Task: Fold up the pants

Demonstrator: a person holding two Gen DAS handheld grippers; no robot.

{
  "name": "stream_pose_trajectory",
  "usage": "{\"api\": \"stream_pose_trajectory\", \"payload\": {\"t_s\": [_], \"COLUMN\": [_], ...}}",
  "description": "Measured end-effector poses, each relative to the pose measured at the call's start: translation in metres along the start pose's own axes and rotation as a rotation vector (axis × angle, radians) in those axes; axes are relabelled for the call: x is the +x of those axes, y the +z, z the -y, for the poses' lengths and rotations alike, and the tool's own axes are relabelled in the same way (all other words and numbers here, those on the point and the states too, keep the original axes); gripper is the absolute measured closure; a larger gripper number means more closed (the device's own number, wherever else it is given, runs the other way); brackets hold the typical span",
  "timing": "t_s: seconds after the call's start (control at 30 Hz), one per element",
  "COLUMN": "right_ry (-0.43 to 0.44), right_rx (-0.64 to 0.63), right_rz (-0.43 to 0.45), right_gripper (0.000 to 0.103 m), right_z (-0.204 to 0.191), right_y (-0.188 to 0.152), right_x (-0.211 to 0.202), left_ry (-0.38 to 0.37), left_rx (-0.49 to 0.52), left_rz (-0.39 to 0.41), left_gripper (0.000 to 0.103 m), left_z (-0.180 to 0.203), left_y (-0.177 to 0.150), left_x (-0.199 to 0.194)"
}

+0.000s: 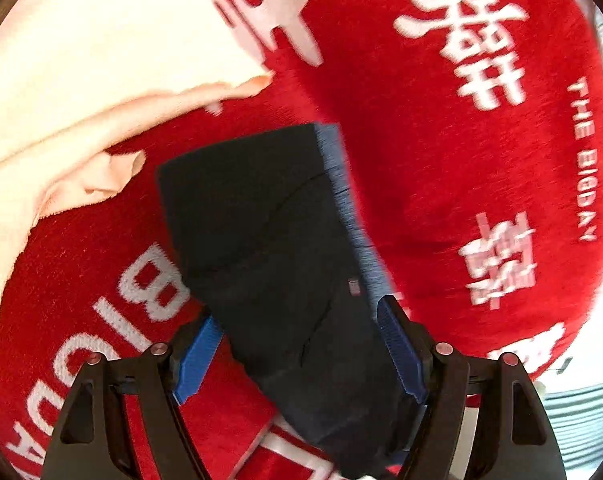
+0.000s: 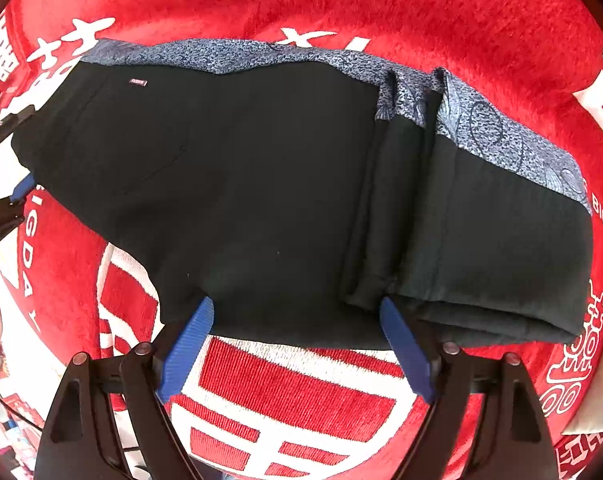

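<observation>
red lettered blanket (image 2: 421, 8) carries folded black pants (image 2: 261, 184); both grippers' jaws spread wide, holding nothing.

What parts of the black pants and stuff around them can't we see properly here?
- Left wrist view: the pants near end is cut off by the frame's bottom edge.
- Right wrist view: the tiny label is too small to read.
- Left wrist view: the peach cloth runs past the frame's left edge.
- Both views: the red blanket under the pants is hidden.
</observation>
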State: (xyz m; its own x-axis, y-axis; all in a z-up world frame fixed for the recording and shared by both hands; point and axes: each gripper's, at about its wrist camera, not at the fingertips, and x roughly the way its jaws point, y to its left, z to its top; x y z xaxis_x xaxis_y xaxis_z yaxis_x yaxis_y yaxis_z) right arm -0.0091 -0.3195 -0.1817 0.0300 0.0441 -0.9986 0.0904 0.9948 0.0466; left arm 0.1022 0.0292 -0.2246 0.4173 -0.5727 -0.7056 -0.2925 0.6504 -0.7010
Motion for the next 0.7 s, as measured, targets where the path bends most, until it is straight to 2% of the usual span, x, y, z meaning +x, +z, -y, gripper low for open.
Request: {"api": "stream_pose_trajectory", "payload": {"t_s": [0.1,0.2,0.27,0.3,0.33,0.4,0.57,0.7], "right_ry": [-0.001,-0.006,-0.004,0.006,0.014,0.042,0.192,0.321], "right_rx": [-0.005,-0.010,-0.007,-0.006,-0.009,-0.036,-0.115,-0.193], "right_rz": [-0.003,-0.011,-0.006,0.006,0.022,0.065,0.058,-0.074], "right_gripper": [0.015,0.015,0.015,0.015,0.015,0.015,0.015,0.015], "right_z": [-0.002,-0.001,-0.002,-0.003,-0.005,-0.013,-0.046,-0.092], "right_y": [0.002,0.007,0.015,0.023,0.030,0.054,0.122,0.180], "right_x": [0.002,-0.003,-0.011,-0.019,-0.026,-0.044,-0.061,-0.055], "left_ry": [0.048,0.130,0.215,0.285,0.336,0.370,0.475,0.536], "left_rx": [0.000,0.023,0.066,0.111,0.150,0.219,0.470,0.656], "left_rz": [0.002,-0.002,0.011,0.016,0.017,0.029,0.094,0.150], "left_gripper": [0.026,0.027,0.036,0.052,0.059,0.064,0.068,0.068], "left_z": [0.001,0.013,0.025,0.031,0.036,0.045,0.080,0.107], "left_y": [0.001,0.002,0.000,-0.002,-0.003,-0.006,-0.027,-0.048], "left_x": [0.009,0.016,0.021,0.024,0.026,0.026,0.025,0.025]}}
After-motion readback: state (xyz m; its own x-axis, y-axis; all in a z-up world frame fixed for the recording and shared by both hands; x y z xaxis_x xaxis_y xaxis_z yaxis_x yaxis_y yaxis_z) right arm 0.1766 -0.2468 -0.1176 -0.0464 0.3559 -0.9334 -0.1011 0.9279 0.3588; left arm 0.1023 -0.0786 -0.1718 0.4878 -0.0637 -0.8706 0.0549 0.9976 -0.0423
